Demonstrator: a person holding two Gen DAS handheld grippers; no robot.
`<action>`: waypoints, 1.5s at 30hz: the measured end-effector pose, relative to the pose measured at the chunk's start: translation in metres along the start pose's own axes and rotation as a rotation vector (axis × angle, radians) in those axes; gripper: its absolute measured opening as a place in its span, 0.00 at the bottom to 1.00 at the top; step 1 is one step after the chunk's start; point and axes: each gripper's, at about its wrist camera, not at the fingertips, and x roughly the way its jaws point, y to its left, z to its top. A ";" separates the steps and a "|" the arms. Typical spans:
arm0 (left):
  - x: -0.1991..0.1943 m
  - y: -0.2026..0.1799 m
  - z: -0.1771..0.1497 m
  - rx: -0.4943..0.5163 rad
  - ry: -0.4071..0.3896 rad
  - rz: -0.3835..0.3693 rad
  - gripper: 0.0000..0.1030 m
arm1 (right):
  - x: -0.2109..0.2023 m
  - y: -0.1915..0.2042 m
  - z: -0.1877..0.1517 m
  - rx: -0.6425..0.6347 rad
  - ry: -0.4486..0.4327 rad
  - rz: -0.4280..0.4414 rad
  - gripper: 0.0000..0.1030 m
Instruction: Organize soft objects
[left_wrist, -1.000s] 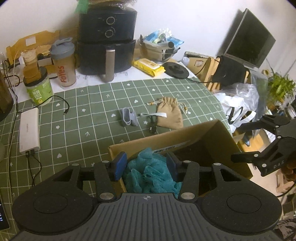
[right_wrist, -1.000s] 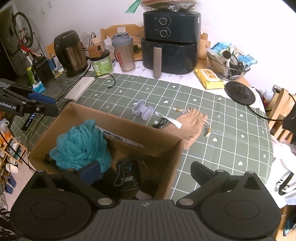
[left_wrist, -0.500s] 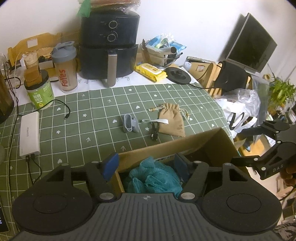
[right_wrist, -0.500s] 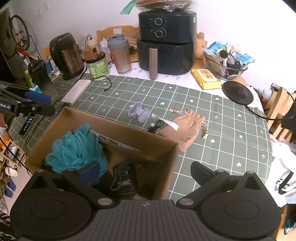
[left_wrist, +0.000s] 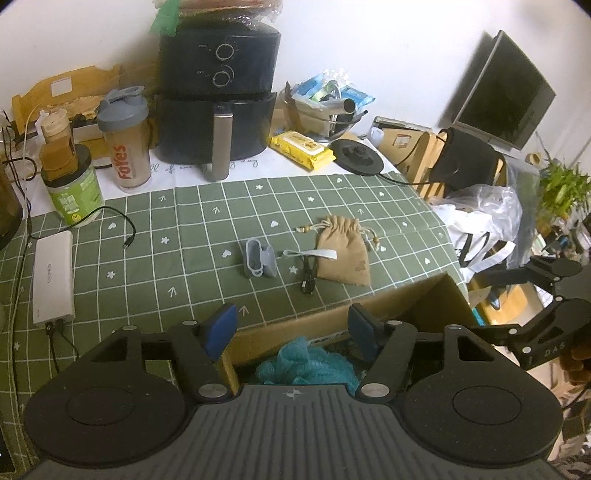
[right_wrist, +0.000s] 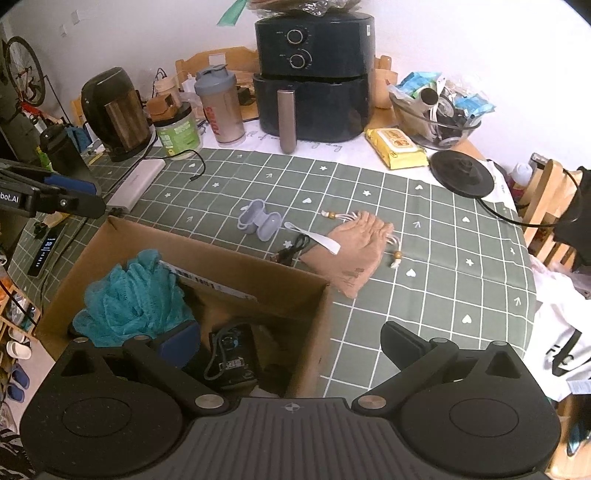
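Observation:
A teal mesh bath sponge lies loose in the left end of an open cardboard box. Above the sponge, over the box's near corner, hangs my left gripper, open with nothing between its pads. My right gripper is open too, wide across the box's right wall, and holds nothing. On the green checked cloth beyond the box lie a tan drawstring pouch and a grey silicone case. Between those two are a white strap and a short black cable.
An air fryer, a shaker bottle, a green tub, a kettle and a yellow wipes pack line the back of the table. A white power bank lies at the left. Black electronics sit in the box.
My left gripper's jaws have widened and drawn back from the teal sponge, which stays in the box. The right gripper has barely moved.

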 end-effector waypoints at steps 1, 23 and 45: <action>0.001 0.000 0.000 0.000 -0.003 -0.001 0.63 | 0.001 -0.001 0.001 0.002 0.000 -0.001 1.00; 0.028 0.008 0.041 0.018 0.005 0.026 0.63 | 0.018 -0.028 0.027 0.035 -0.006 -0.005 1.00; 0.110 0.039 0.089 -0.011 0.176 0.072 0.63 | 0.028 -0.059 0.030 0.108 0.009 -0.034 1.00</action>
